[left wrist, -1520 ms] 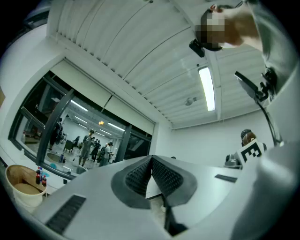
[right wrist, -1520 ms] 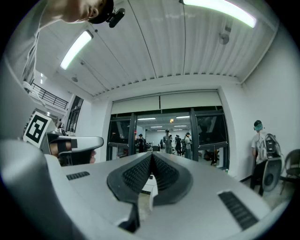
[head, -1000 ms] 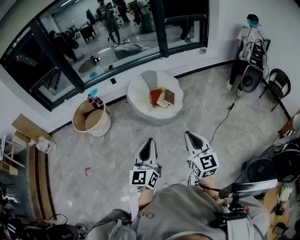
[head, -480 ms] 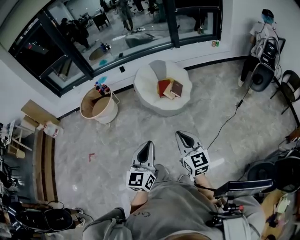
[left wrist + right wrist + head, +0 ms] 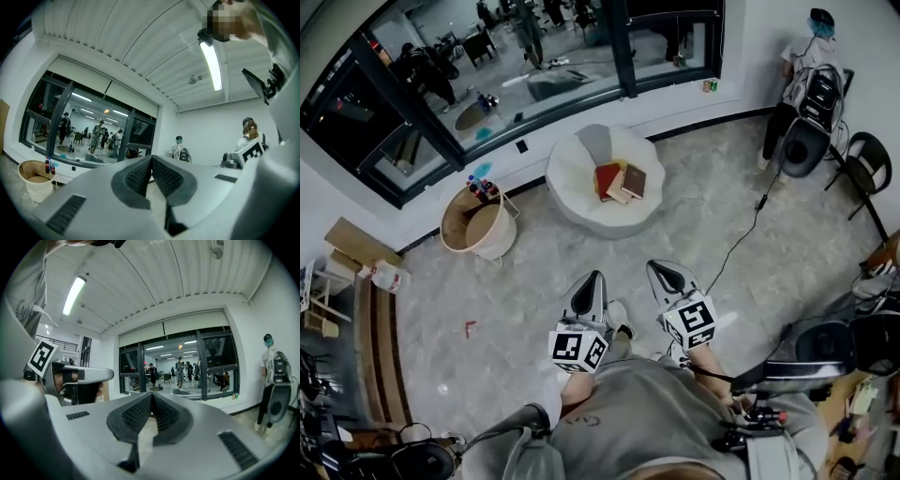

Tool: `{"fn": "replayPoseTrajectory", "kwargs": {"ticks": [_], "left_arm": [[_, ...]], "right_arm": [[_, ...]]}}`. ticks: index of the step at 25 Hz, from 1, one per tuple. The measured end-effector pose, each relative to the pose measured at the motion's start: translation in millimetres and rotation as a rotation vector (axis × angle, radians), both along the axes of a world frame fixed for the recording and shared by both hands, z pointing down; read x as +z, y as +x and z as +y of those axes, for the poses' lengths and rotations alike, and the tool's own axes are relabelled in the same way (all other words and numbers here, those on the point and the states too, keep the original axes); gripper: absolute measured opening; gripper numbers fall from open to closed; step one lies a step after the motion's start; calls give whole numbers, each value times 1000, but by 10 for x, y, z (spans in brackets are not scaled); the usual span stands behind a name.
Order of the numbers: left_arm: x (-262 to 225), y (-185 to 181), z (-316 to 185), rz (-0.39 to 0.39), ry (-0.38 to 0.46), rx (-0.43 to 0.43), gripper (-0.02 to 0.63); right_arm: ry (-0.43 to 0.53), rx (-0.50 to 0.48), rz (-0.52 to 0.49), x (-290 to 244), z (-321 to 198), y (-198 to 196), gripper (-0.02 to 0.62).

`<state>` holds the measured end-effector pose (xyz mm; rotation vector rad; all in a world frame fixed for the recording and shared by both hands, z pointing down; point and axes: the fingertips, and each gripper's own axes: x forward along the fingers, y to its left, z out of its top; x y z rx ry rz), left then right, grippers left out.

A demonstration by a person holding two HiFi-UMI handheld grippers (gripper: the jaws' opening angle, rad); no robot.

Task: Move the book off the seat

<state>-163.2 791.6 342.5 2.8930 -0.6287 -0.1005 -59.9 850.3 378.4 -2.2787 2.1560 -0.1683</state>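
Note:
A white round seat [image 5: 581, 197] stands on the floor below the window in the head view. On it lie a red book [image 5: 606, 177], a tan book [image 5: 620, 187] and a brown book [image 5: 635, 180], side by side. My left gripper [image 5: 594, 278] and right gripper [image 5: 656, 266] are held close to my body, well short of the seat, tips pointing toward it. Both are shut with nothing between the jaws. In the left gripper view [image 5: 151, 158] and right gripper view [image 5: 150, 395] the jaws point up at the window and ceiling; the seat is hidden there.
A tan round bin [image 5: 476, 225] with bottles on its rim stands left of the seat. A black cable [image 5: 741, 244] runs across the floor at right. A person [image 5: 802, 66] and dark chairs [image 5: 862, 164] are at the far right. Cardboard boxes [image 5: 352, 248] lie at left.
The view has shifted: the seat and books sit a little further left than half a second ago. Both grippers stay shut and close to my body.

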Motion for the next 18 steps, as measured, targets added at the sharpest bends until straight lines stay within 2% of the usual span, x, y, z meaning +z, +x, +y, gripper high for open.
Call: {"fn": "replayPoseTrajectory", "kwargs": {"ticks": [5, 9, 18], "left_arm": [[123, 448, -283, 16, -41, 85, 12], [93, 751, -694, 54, -51, 107, 12], [61, 1044, -2050, 53, -9, 128, 12]], "right_arm": [[-27, 55, 3, -17, -230, 312, 14], [-58, 55, 12, 12, -679, 533, 14], [-60, 47, 53, -194, -1928, 892, 14]]}}
